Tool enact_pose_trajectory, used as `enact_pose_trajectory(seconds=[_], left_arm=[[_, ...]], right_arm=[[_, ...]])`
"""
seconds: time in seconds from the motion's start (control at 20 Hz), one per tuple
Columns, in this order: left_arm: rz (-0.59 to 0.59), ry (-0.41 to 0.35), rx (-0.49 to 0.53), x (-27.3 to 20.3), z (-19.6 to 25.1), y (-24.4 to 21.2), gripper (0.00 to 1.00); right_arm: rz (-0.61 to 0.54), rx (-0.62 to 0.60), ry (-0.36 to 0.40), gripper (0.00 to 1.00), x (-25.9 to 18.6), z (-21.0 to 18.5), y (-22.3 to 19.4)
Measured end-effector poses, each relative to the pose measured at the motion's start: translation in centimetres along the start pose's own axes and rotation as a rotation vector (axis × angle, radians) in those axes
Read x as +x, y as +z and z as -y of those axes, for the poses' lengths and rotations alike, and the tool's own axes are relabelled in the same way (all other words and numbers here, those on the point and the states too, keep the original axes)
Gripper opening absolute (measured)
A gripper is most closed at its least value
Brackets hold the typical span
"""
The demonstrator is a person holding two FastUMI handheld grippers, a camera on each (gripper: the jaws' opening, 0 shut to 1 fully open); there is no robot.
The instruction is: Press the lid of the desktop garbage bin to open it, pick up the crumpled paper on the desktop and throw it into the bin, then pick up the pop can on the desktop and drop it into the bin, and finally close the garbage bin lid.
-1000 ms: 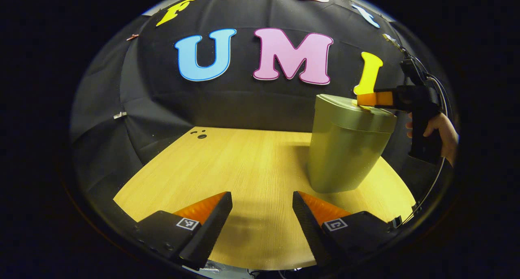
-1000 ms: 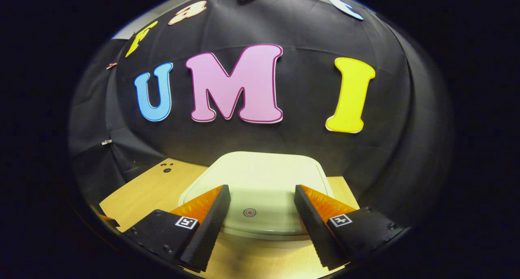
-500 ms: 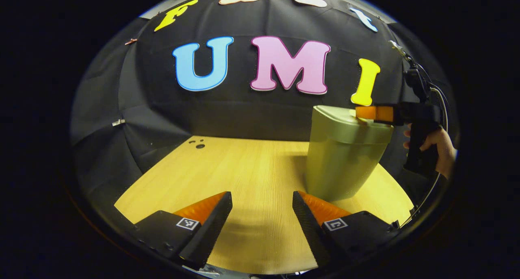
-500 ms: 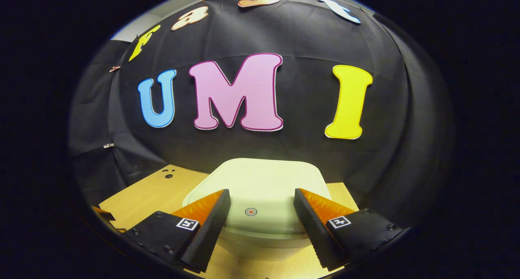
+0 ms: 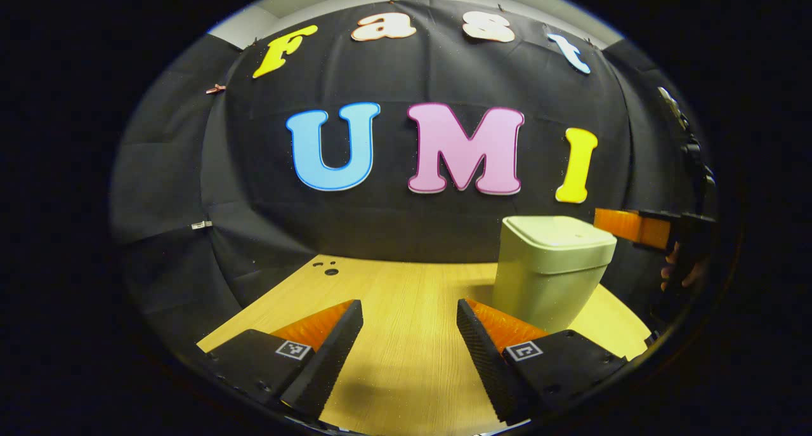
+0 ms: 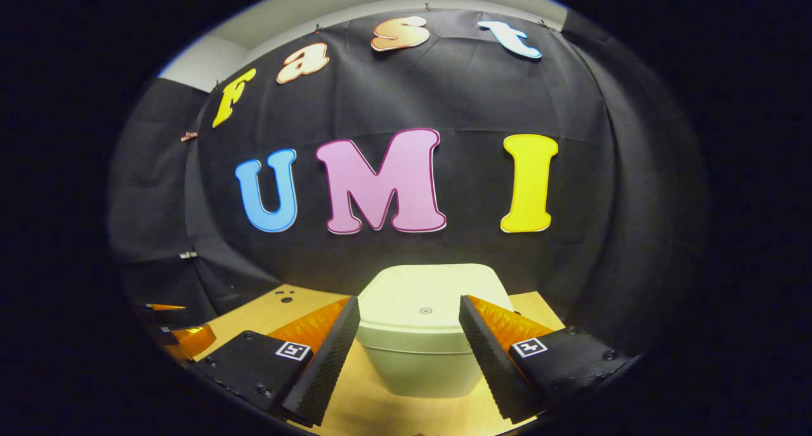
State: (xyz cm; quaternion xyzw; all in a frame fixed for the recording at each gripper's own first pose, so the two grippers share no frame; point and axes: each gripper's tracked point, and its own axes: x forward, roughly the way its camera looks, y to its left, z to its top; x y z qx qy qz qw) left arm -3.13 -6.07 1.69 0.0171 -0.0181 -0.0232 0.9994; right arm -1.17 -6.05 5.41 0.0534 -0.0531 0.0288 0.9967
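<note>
A pale green desktop bin (image 5: 547, 284) stands on the wooden table at the right of the left gripper view, its lid (image 5: 558, 231) down flat. My left gripper (image 5: 409, 309) hovers open over bare wood, to the left of the bin and short of it. In the right gripper view the bin (image 6: 415, 360) sits straight ahead, and its lid (image 6: 425, 293) carries a small red dot. My right gripper (image 6: 409, 303) is open, held back from the bin at about lid height, with nothing between its fingers. It also appears beyond the bin as the right gripper (image 5: 631, 226), held by a hand.
The wooden table (image 5: 393, 290) reaches back to the black cloth wall, with a few small dark holes (image 5: 330, 271) near its far left corner. The left gripper (image 6: 184, 334) shows at the far left edge of the right gripper view.
The right gripper has lifted off the lid and drawn back from the bin. The left gripper has also pulled back and tilted up, so the bin looks smaller. The lid stays down.
</note>
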Motion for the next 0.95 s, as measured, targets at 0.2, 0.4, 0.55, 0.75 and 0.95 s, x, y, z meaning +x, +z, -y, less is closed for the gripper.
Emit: enact_pose_trajectory(seconds=[0.2,0.4,0.55,0.75,0.95], left_arm=[[0.052,0.032,0.042,-2.3,-1.6,0.7,0.96],[0.037,-0.033,0.004,-3.8,-1.7,0.2,0.96],[0.018,-0.072,0.000,-4.5,-2.3,-0.7,0.96],[-0.013,-0.092,-0.001,-5.3,-3.7,-2.0,0.96],[-0.015,-0.085,0.016,-5.4,-5.7,-2.5,0.96]], right_arm=[[-0.061,-0.029,-0.035,0.99,-2.9,-1.3,-2.6],[-0.151,-0.029,-0.071,0.99,-6.2,-3.4,-5.7],[-0.186,-0.026,-0.093,0.99,-7.9,-4.9,-7.2],[-0.212,-0.028,-0.119,0.99,-9.9,-6.5,-8.3],[-0.212,-0.041,-0.146,0.99,-11.6,-7.0,-8.4]])
